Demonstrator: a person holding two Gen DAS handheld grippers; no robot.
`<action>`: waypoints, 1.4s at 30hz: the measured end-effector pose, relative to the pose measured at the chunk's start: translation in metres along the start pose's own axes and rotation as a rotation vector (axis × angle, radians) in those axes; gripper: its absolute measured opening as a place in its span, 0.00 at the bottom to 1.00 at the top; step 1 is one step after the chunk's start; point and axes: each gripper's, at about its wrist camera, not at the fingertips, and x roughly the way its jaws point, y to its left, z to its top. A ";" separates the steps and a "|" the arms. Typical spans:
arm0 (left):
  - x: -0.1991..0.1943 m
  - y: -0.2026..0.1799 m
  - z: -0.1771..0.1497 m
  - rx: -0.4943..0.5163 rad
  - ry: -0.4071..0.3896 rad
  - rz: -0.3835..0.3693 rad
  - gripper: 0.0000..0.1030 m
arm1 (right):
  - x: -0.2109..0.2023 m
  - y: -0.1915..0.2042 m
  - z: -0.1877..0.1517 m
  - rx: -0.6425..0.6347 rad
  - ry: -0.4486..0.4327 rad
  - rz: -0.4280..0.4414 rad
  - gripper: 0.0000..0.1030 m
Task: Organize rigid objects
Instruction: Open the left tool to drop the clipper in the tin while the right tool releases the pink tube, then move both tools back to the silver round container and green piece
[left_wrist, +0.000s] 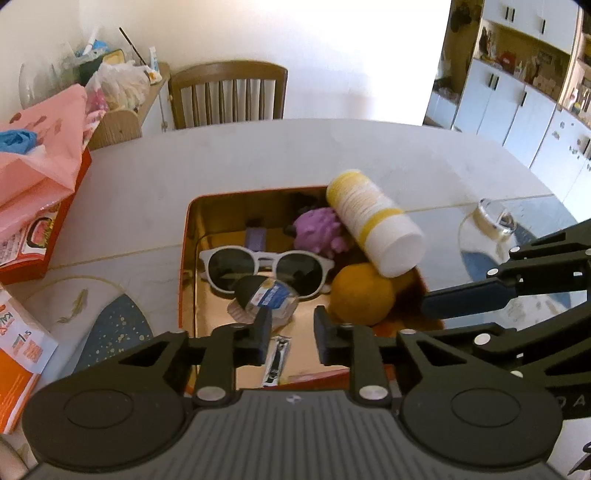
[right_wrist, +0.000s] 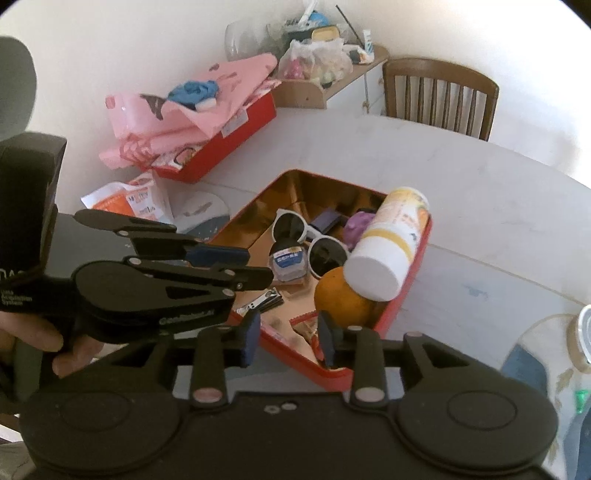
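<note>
Both grippers hang over the red tin (left_wrist: 186, 258) and neither one has anything in it. Left gripper (left_wrist: 290, 334) has its jaws parted a little, with just a narrow gap between the pads. Through that gap you see the gold floor of the tin and the nail clipper (left_wrist: 277, 356) lying below, but the pads aren't touching it or anything else. Right gripper (right_wrist: 286, 338) is about the same, slightly parted and empty, hovering above the near edge of the tin. From the left wrist view you can also see one of its blue-padded fingers (left_wrist: 465, 297) poking in from the right, just beside the orange (left_wrist: 360, 293), though I can't say if it's actually touching.

Everything rigid sits inside the tin, which is on the white table (left_wrist: 258, 155). The bottle (left_wrist: 373, 221), white with yellow bands, lies tilted on top, its cap end resting against the orange and its other end up near the far corner of the tin. White sunglasses (left_wrist: 264, 264) sit in the middle, lenses up. A small clear jar with a blue label (left_wrist: 267, 301) lies on its side right in front of them, overlapping one lens. A purple bumpy toy (left_wrist: 321, 230) is behind the glasses, next to the bottle, and a small purple box (left_wrist: 255, 238) is beside that.

A hand (right_wrist: 55, 343) holds the left gripper's handle in the right wrist view.
</note>
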 end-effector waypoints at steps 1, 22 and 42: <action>-0.004 -0.003 0.001 -0.005 -0.010 -0.004 0.24 | -0.005 -0.003 -0.001 0.009 -0.008 0.004 0.34; -0.021 -0.126 0.033 0.056 -0.136 -0.075 0.69 | -0.110 -0.112 -0.053 0.154 -0.150 -0.105 0.74; 0.049 -0.241 0.075 0.023 -0.108 -0.112 0.82 | -0.120 -0.209 -0.099 0.134 -0.122 -0.178 1.00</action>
